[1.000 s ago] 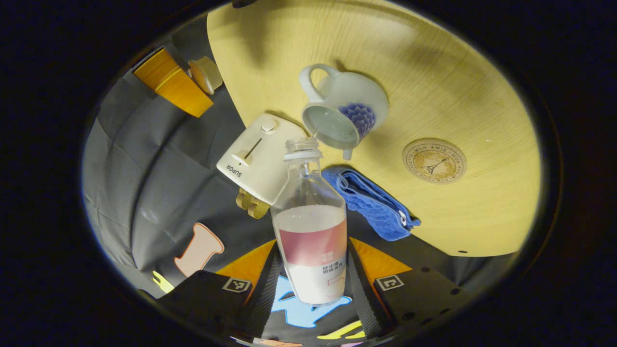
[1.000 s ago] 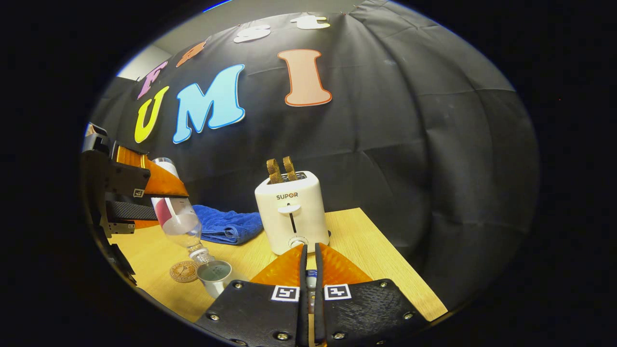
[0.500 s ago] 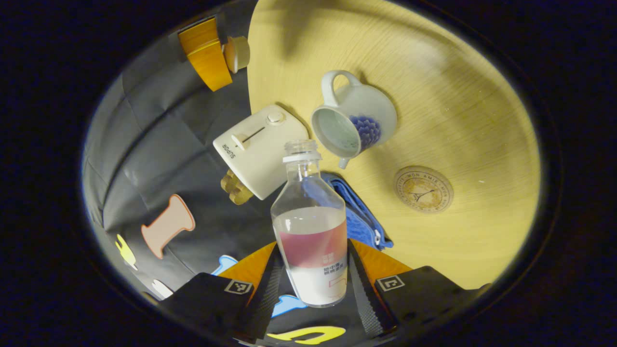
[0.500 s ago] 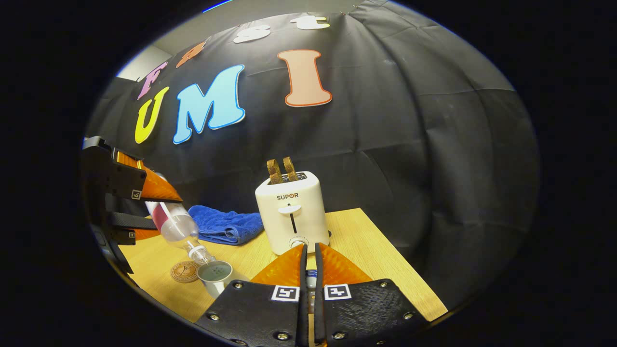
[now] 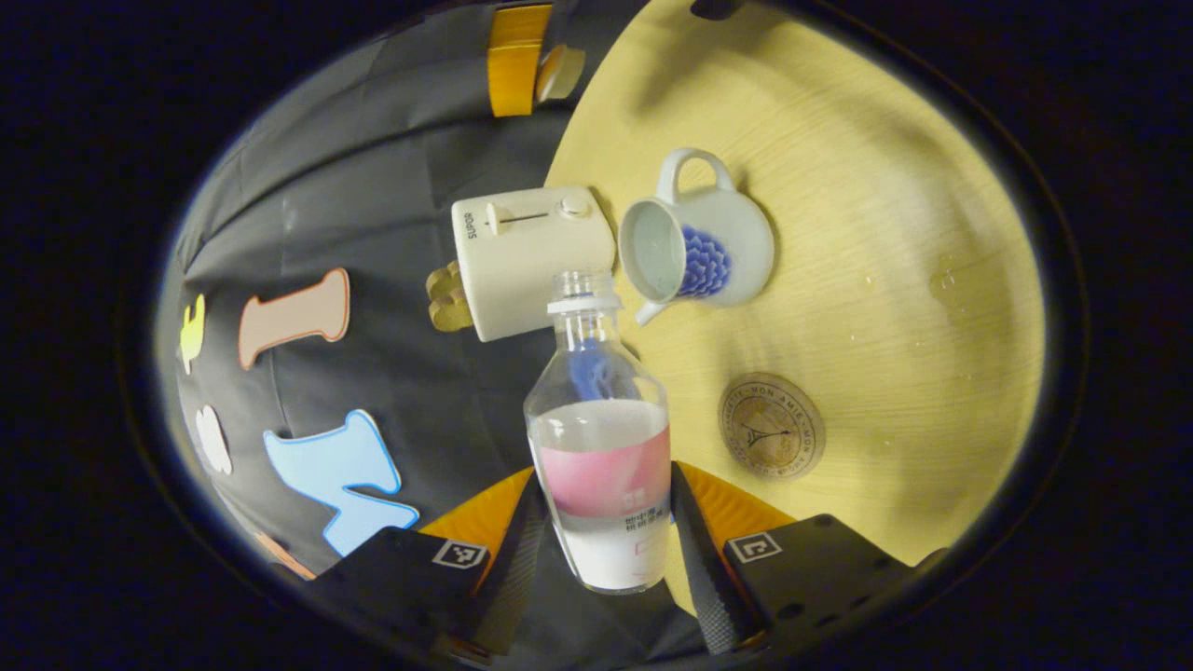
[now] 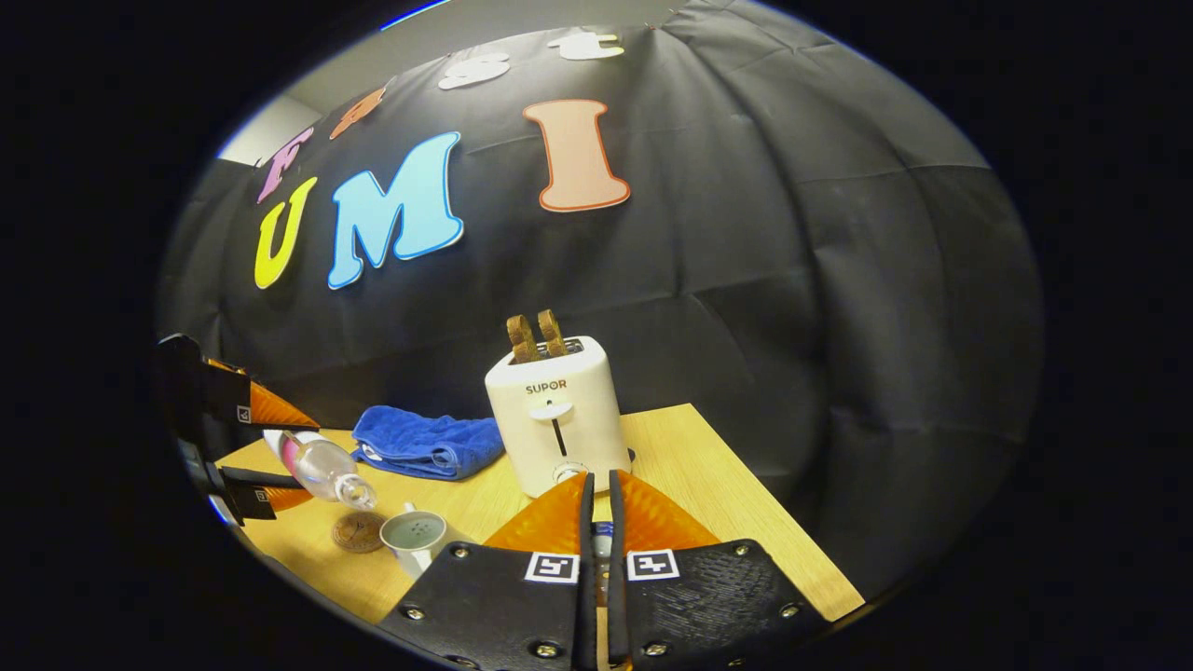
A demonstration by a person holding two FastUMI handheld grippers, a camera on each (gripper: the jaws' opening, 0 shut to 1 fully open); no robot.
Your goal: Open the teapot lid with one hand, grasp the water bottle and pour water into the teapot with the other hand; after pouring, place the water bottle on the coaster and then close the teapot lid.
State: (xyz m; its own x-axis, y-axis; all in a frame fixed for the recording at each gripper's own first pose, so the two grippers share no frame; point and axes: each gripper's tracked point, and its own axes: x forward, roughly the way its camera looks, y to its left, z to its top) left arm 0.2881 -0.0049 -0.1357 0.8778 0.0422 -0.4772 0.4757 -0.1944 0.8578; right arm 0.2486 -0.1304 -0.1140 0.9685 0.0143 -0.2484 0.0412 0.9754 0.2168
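Note:
My left gripper (image 5: 601, 477) is shut on the clear water bottle (image 5: 601, 438), which has a pink label, no cap and is about half full. Past its mouth stands the white teapot (image 5: 701, 253) with a blue pattern, its top uncovered. The round coaster (image 5: 771, 438) lies bare on the table to the right of the bottle. In the right gripper view the bottle (image 6: 319, 463) is tilted close to level above the coaster (image 6: 357, 531), beside the teapot (image 6: 415, 536). My right gripper (image 6: 596, 480) is shut on the teapot lid (image 5: 559, 73), held above the table.
A white toaster (image 6: 556, 424) with two slices of toast stands behind the teapot. A blue towel (image 6: 424, 440) lies to its left by the cloth wall. Water drops (image 5: 941, 280) dot the wooden table (image 6: 718, 485). Its right edge is close to the toaster.
The water stream into the teapot has stopped. My left gripper has drawn the bottle back from the teapot, lowered it and tipped it toward level. The right gripper has barely moved.

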